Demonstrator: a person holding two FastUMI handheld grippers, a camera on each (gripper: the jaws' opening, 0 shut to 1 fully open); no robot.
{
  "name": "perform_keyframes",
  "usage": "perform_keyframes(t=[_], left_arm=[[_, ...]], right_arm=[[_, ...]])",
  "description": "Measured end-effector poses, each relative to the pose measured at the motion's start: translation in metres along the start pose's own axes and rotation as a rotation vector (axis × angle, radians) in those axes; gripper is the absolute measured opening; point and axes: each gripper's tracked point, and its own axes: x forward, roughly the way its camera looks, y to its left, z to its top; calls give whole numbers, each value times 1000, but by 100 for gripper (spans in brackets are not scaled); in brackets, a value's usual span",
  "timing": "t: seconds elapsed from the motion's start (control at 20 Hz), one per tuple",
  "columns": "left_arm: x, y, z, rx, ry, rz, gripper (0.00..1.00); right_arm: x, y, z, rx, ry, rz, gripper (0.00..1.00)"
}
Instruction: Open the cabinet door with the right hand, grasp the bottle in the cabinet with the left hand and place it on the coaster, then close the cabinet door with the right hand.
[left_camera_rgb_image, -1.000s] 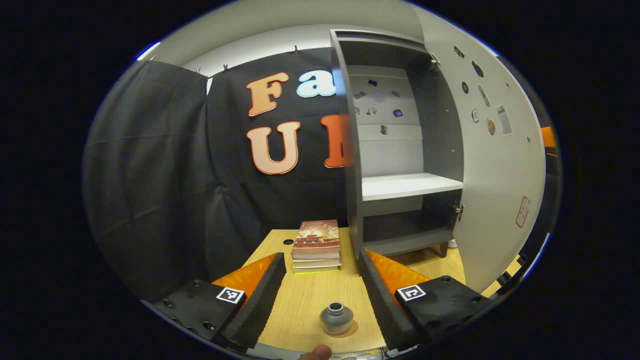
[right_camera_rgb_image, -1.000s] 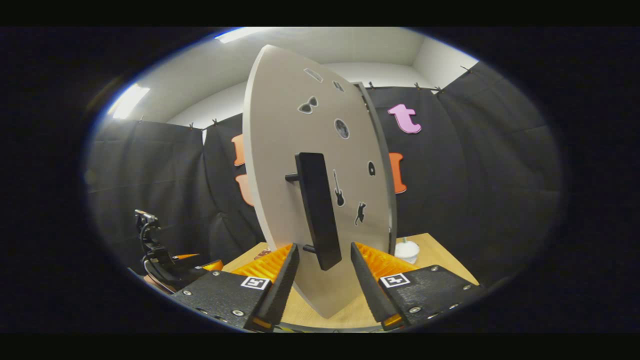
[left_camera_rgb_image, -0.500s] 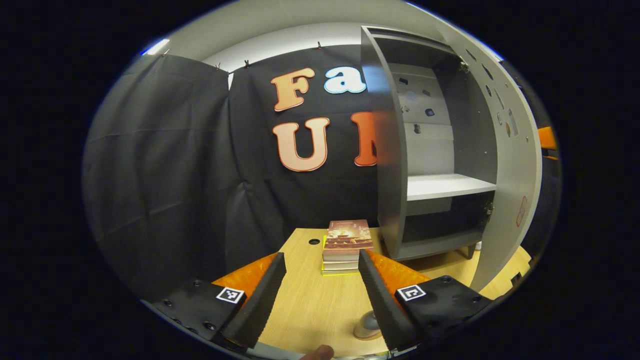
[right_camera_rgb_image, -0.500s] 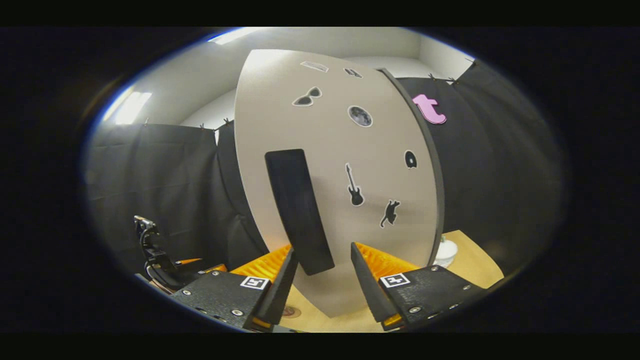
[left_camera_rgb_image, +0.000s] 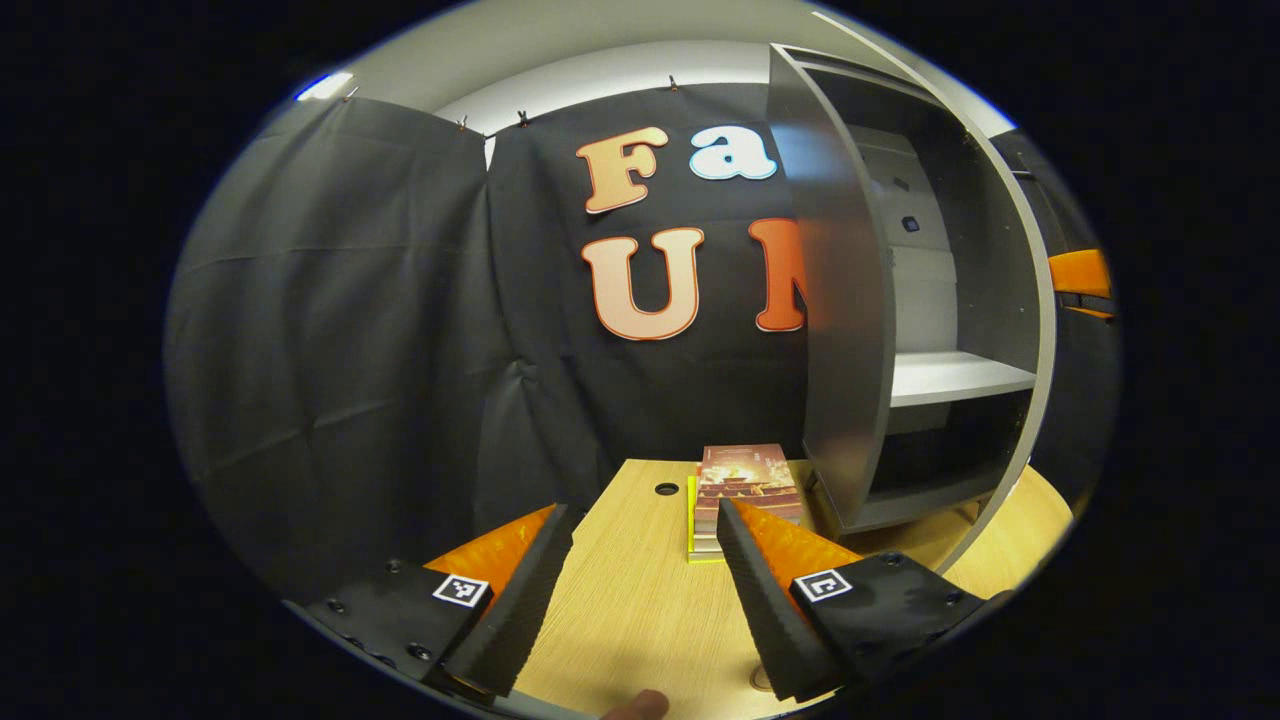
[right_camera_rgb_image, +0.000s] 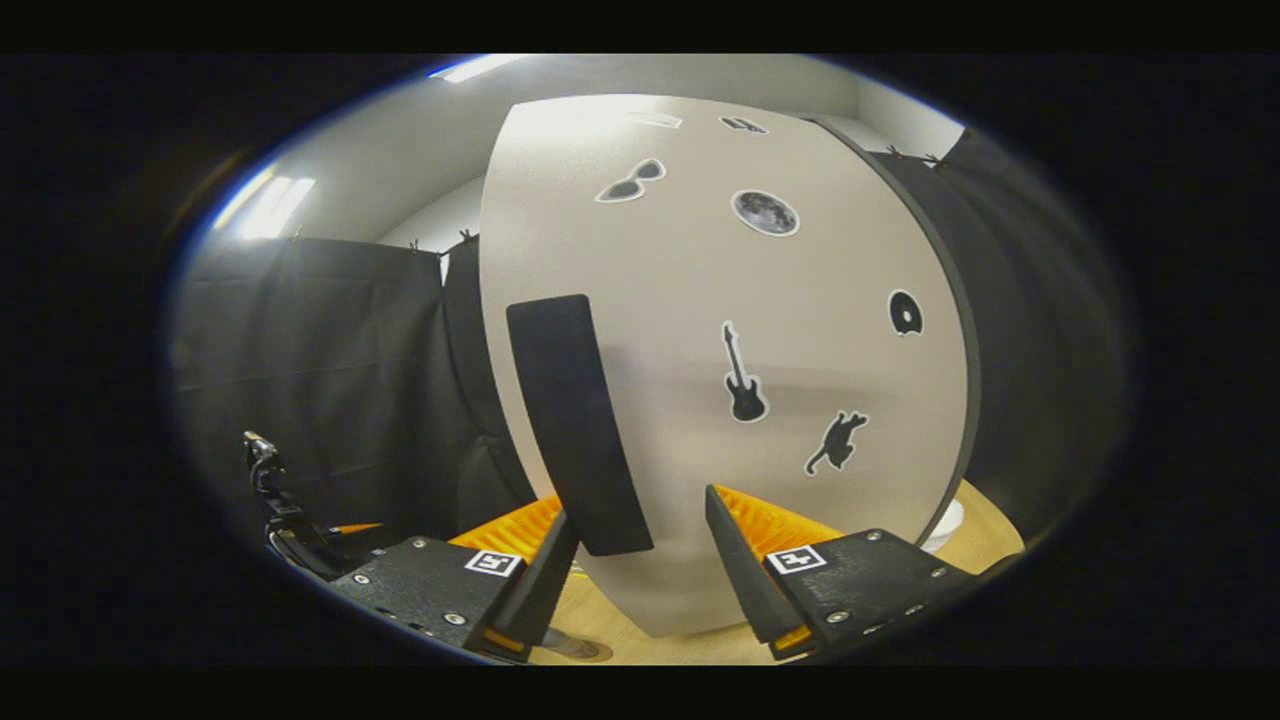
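Note:
The pale cabinet door (right_camera_rgb_image: 760, 330) with small dark stickers stands close in front of my right gripper (right_camera_rgb_image: 640, 510). That gripper is open, and the lower end of the door's black bar handle (right_camera_rgb_image: 575, 420) lies between its fingers without being pinched. In the left gripper view the grey cabinet (left_camera_rgb_image: 840, 330) stands at the right, its door (left_camera_rgb_image: 1045, 330) seen almost edge-on and partly shut, with a bare white shelf (left_camera_rgb_image: 950, 375) inside. My left gripper (left_camera_rgb_image: 642, 515) hangs open over the wooden table (left_camera_rgb_image: 640, 610), holding nothing. The bottle is hidden behind its right finger.
A stack of books (left_camera_rgb_image: 745, 485) lies on the table just left of the cabinet, beside a round cable hole (left_camera_rgb_image: 666, 488). A white cup (right_camera_rgb_image: 945, 518) peeks out past the door's right edge. The other gripper (right_camera_rgb_image: 275, 500) shows far off at lower left.
The door has swung further toward the cabinet with my right gripper following the handle. The left gripper view has turned left, and the bottle has slipped out of sight behind its right finger.

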Motion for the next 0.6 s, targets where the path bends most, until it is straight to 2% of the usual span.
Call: perform_keyframes(t=[0.25,0.6], left_arm=[[22,-1,0,-27,-3,-26,95],[66,-12,-2,-77,17,-75,95]], right_arm=[[17,-1,2,-82,-21,-48,77],[26,-5,0,-147,-67,-177,81]])
